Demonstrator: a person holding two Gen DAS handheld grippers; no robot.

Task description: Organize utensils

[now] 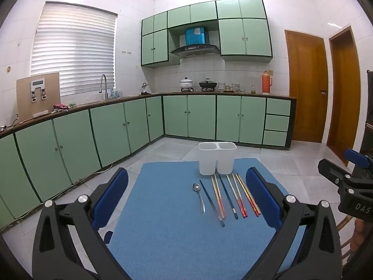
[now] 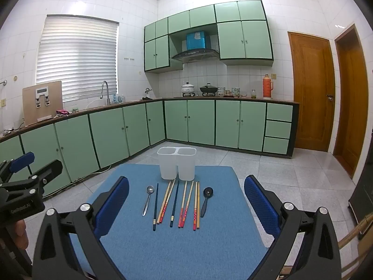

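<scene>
A white two-compartment utensil holder (image 1: 217,161) (image 2: 177,163) stands at the far side of a blue mat (image 1: 177,233) (image 2: 181,245), both compartments looking empty. In front of it lie a metal spoon (image 1: 199,197) (image 2: 148,199), several chopsticks (image 1: 235,196) (image 2: 179,204), some dark blue, some pale with red ends, and a black spoon (image 2: 205,200) at the right, hidden in the left wrist view. My left gripper (image 1: 186,198) hovers wide open over the mat's near side with nothing between its fingers. My right gripper (image 2: 186,200) is likewise open and holds nothing.
Green kitchen cabinets (image 1: 116,126) and a counter with sink, pots and a red thermos (image 2: 267,86) run along the far walls. Wooden doors (image 2: 312,93) stand at the right. Grey tiled floor surrounds the small table. Each gripper shows at the edge of the other's view.
</scene>
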